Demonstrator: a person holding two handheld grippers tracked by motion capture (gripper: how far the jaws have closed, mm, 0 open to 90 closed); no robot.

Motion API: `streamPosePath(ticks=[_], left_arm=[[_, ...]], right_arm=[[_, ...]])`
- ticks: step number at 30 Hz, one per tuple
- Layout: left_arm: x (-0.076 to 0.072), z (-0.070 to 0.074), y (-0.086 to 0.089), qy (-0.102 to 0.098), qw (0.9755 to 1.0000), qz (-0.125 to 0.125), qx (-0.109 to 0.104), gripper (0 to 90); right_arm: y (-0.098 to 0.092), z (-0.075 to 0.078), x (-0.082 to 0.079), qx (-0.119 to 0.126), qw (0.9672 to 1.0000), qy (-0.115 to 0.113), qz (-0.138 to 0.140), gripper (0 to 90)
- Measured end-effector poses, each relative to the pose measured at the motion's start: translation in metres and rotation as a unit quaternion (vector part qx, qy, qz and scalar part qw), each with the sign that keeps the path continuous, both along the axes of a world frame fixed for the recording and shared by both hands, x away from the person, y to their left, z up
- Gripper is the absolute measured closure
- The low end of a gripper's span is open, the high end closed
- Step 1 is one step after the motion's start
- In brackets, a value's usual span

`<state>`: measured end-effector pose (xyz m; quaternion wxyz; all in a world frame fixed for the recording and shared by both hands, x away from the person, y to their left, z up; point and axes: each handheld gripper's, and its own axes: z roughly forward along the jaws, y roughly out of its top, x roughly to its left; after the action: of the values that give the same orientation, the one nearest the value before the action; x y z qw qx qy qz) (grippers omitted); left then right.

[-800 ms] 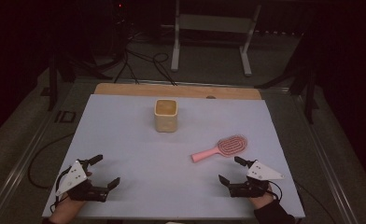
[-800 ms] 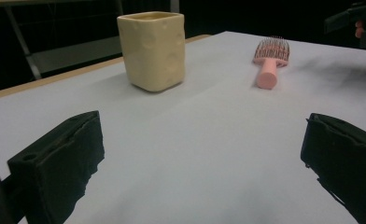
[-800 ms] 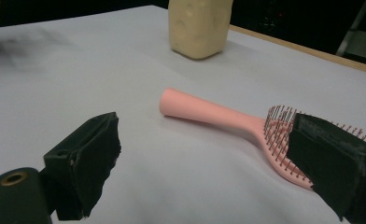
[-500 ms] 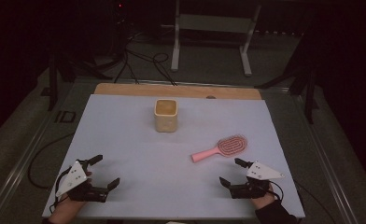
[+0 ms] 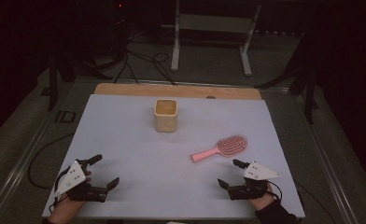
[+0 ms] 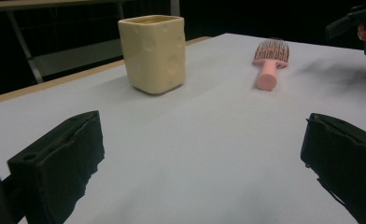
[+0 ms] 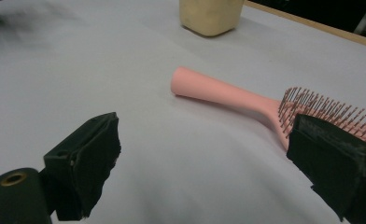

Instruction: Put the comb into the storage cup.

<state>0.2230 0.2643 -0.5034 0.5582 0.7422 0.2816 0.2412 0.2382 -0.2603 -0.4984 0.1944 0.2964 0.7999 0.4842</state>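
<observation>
1. Two tools, both released: right tool (image 5: pixel 231 173) with nothing between its jaws, left tool (image 5: pixel 100 170) likewise.
2. Just beyond the right tool: pink brush (image 5: pixel 221 148), handle pointing left toward desk (image 5: pixel 139 158) centre.
3. Farther off: cream cup (image 5: pixel 165 115).

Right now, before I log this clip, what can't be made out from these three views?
- Inside of the yellow cup: too dim in the high view; its top is cut off by the edge of the right gripper view.
- Pink hairbrush head: partly behind the right hand-held gripper's jaw and cut off at the frame edge in the right gripper view.
- Room beyond the table: too dark in the high view.
</observation>
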Motion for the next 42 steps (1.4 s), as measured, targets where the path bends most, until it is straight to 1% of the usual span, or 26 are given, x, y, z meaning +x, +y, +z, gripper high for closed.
streamPosePath(ticks=[5, 8, 12, 14, 15, 16, 17, 19, 21, 23, 24, 25, 28, 32, 33, 36, 37, 39, 40, 42], left_arm=[[0.000, 0.000, 0.000, 0.002, 1.0000, -0.002, -0.003, 0.0], [0.000, 0.000, 0.000, 0.002, 1.0000, -0.003, -0.003, 0.0], [0.001, 0.000, -0.001, 0.003, 1.0000, -0.004, -0.005, 0.0], [0.001, 0.000, 0.000, 0.003, 1.0000, -0.004, -0.005, 0.0], [0.001, 0.000, 0.000, 0.003, 1.0000, -0.003, -0.006, 0.0], [0.001, 0.001, 0.000, 0.003, 1.0000, -0.004, -0.008, 0.0], [0.001, 0.001, 0.000, 0.004, 0.9999, -0.004, -0.009, 0.0], [0.001, 0.001, 0.000, 0.003, 0.9999, -0.004, -0.009, 0.0], [0.000, 0.001, 0.000, 0.003, 0.9999, -0.005, -0.009, 0.0], [0.000, 0.001, 0.000, 0.004, 0.9999, -0.005, -0.009, 0.0], [0.000, 0.001, 0.000, 0.004, 0.9999, -0.005, -0.010, 0.0], [0.000, 0.001, 0.000, 0.004, 0.9999, -0.005, -0.011, 0.0], [0.000, 0.002, 0.000, 0.003, 0.9999, -0.005, -0.013, 0.0], [0.000, 0.001, -0.001, 0.004, 0.9999, -0.008, -0.012, 0.0], [0.000, 0.001, -0.001, 0.003, 0.9999, -0.009, -0.012, 0.0], [0.000, 0.002, -0.001, 0.004, 0.9998, -0.010, -0.014, 0.0], [0.000, 0.002, -0.001, 0.005, 0.9998, -0.010, -0.015, 0.0], [0.000, 0.002, -0.001, 0.006, 0.9998, -0.011, -0.016, 0.0], [0.000, 0.002, -0.002, 0.008, 0.9998, -0.012, -0.016, 0.0], [0.000, 0.003, -0.002, 0.009, 0.9996, -0.013, -0.023, 0.0]], right_arm=[[0.000, 0.003, 0.000, 0.003, 1.0000, 0.000, -0.004, 9.0], [0.000, 0.009, 0.001, -0.003, 1.0000, 0.001, -0.003, 9.0], [0.001, 0.017, 0.000, 0.001, 1.0000, -0.002, -0.002, 9.1], [0.001, 0.022, 0.000, 0.002, 1.0000, -0.007, -0.002, 9.0], [0.003, 0.030, 0.001, -0.002, 0.9999, -0.012, -0.001, 9.0], [0.003, 0.034, 0.001, -0.005, 0.9998, -0.019, 0.000, 9.1], [0.003, 0.034, 0.001, -0.005, 0.9998, -0.019, 0.000, 9.1], [0.005, 0.042, 0.003, -0.006, 0.9997, -0.023, 0.003, 9.1], [0.008, 0.050, 0.005, -0.010, 0.9994, -0.032, 0.007, 9.1], [0.011, 0.057, 0.007, -0.013, 0.9991, -0.036, 0.015, 9.2], [0.014, 0.064, 0.009, -0.017, 0.9987, -0.043, 0.019, 9.2], [0.014, 0.064, 0.009, -0.017, 0.9987, -0.043, 0.019, 9.2], [0.017, 0.072, 0.013, -0.011, 0.9989, -0.041, 0.021, 9.2], [0.022, 0.080, 0.021, -0.020, 0.9984, -0.047, 0.024, 9.2], [0.026, 0.083, 0.025, -0.023, 0.9984, -0.046, 0.026, 9.2], [0.029, 0.086, 0.030, -0.022, 0.9984, -0.042, 0.030, 9.2], [0.030, 0.088, 0.032, -0.023, 0.9983, -0.045, 0.029, 9.2], [0.035, 0.092, 0.040, -0.024, 0.9981, -0.045, 0.034, 9.2], [0.037, 0.092, 0.043, -0.022, 0.9983, -0.039, 0.037, 9.2], [0.038, 0.093, 0.046, -0.021, 0.9985, -0.038, 0.034, 9.2]])
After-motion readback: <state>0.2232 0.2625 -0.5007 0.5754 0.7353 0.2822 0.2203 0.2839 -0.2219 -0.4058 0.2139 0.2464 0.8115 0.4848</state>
